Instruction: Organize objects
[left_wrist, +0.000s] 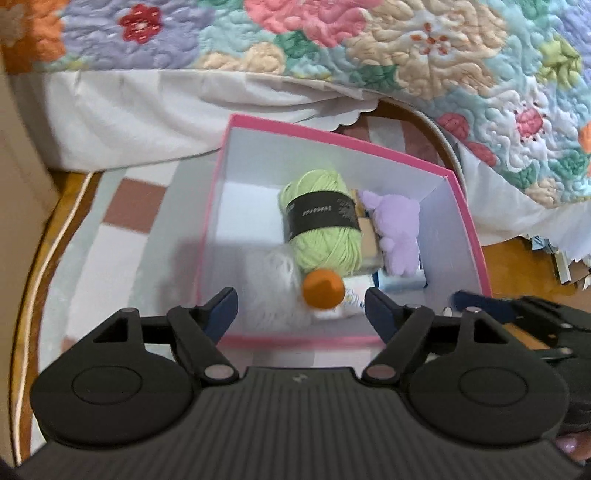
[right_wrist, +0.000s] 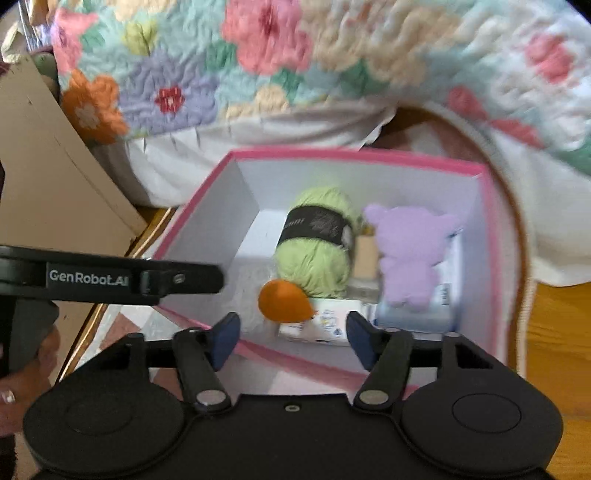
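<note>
Pink-rimmed box (left_wrist: 466, 206) holds yarn (left_wrist: 320, 218), plush (left_wrist: 393, 229); left side bare. Both tongs (left_wrist: 301, 306) (right_wrist: 293, 334) spread, empty, above near rim.

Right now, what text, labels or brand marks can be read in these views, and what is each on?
"GenRobot.AI": on the left tool's black arm, right wrist view.
Black band on the green yarn: pale print, too blurred to read.
White carton under the orange ball: print too small to read.
</note>
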